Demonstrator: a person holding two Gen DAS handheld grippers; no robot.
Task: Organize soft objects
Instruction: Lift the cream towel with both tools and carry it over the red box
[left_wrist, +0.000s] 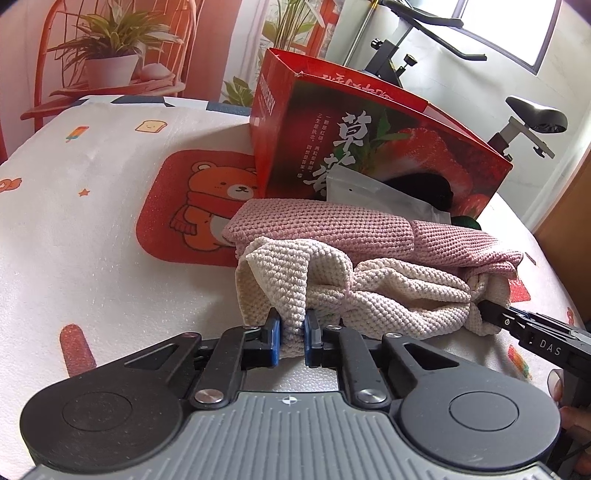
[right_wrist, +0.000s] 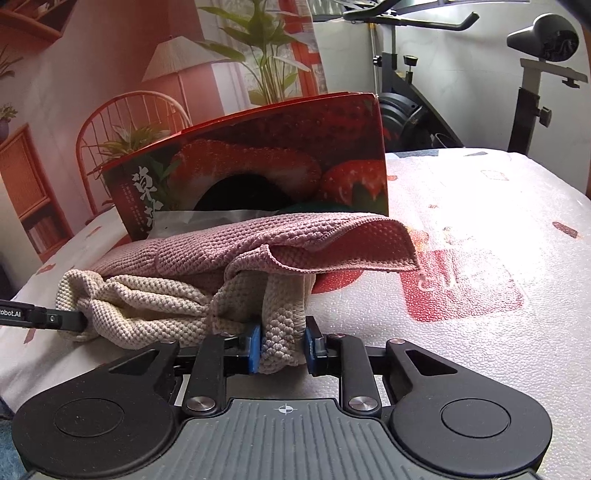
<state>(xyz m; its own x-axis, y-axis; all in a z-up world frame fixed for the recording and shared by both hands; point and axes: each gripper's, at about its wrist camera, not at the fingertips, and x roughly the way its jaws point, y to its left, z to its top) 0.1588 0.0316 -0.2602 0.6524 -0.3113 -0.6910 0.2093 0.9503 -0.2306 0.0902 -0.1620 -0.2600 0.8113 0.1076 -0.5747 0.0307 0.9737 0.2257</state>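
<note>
A cream knitted cloth (left_wrist: 388, 295) lies crumpled on the table, with a pink knitted cloth (left_wrist: 332, 225) draped over its far side. My left gripper (left_wrist: 292, 330) is shut on a fold at the cream cloth's left end. My right gripper (right_wrist: 282, 341) is shut on the cream cloth (right_wrist: 155, 299) at its right end, under the pink cloth (right_wrist: 295, 243). Each gripper shows in the other's view at the cloth's far end: the right gripper (left_wrist: 491, 314) from the right, the left gripper (right_wrist: 83, 321) from the left.
A red strawberry box (left_wrist: 369, 147) stands just behind the cloths, with a white pouch (left_wrist: 369, 188) and a dark object in front of it. The table cover (left_wrist: 92, 221) has bear and food prints. An exercise bike (left_wrist: 528, 122) and a printed backdrop stand beyond the table.
</note>
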